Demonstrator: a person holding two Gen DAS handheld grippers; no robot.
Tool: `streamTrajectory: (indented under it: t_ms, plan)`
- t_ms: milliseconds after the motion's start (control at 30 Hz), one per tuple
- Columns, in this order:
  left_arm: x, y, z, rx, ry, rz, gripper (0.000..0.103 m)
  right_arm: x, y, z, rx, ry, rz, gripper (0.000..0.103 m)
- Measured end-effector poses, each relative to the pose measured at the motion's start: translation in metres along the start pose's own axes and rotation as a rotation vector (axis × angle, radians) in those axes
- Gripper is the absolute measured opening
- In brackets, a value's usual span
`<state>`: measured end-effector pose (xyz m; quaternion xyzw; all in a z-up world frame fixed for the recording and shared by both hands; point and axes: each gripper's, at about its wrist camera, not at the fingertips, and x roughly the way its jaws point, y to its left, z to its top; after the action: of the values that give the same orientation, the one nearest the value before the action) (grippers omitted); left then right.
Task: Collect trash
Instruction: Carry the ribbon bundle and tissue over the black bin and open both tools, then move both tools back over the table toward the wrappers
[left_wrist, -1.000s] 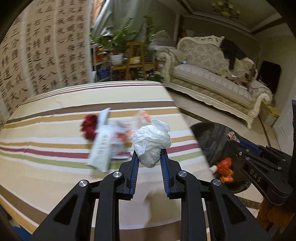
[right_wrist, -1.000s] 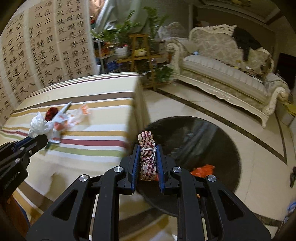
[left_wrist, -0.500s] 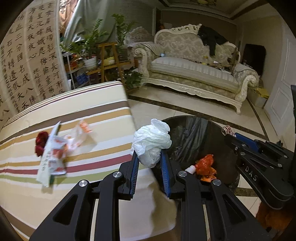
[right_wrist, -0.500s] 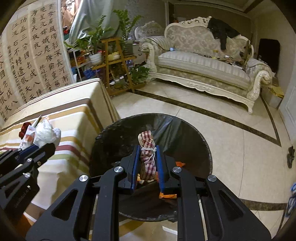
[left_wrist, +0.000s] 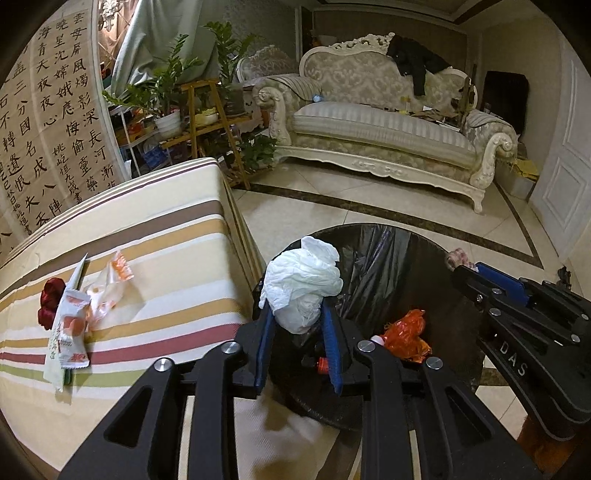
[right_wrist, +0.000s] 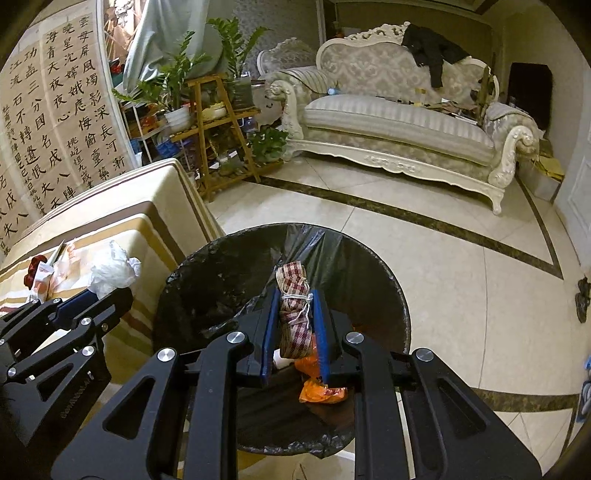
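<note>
Jaws of both grippers opening over the black-lined bin (right_wrist: 369, 280): left gripper (left_wrist: 297, 325) releasing white wad (left_wrist: 303, 284), right gripper (right_wrist: 294, 328) releasing checked bundle (right_wrist: 293, 314).

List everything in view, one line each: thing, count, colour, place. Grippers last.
Trash bin: 1, black liner, floor beside the table.
Orange wrapper: 1, orange, inside the bin.
Wrappers: a few, white, orange and red, on the striped table.
Sofa: 1, cream, far wall.
Plant stand: 1, wooden, behind the table.
Left gripper: 1, black, jaws opening around a white crumpled bag, above the bin's edge.
Right gripper: 1, black, jaws opening around a red checked bundle, above the bin.
</note>
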<state>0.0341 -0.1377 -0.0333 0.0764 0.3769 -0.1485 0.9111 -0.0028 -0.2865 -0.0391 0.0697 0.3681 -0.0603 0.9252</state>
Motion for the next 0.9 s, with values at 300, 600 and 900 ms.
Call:
streamTrajectory:
  t_ms: [300, 600, 900]
  plan:
    - [0.003, 0.002, 0.003, -0.010, -0.001, 0.011, 0.051, 0.003, -0.005, 0.000, 0.016, 0.004, -0.010, 0.031]
    - [-0.007, 0.015, 0.003, -0.027, -0.018, 0.029, 0.063, 0.001, 0.000, 0.001, 0.026, 0.003, -0.020, 0.039]
    - [-0.028, 0.043, -0.007, -0.064, -0.031, 0.082, 0.063, -0.002, 0.022, 0.000, 0.001, 0.007, 0.013, 0.040]
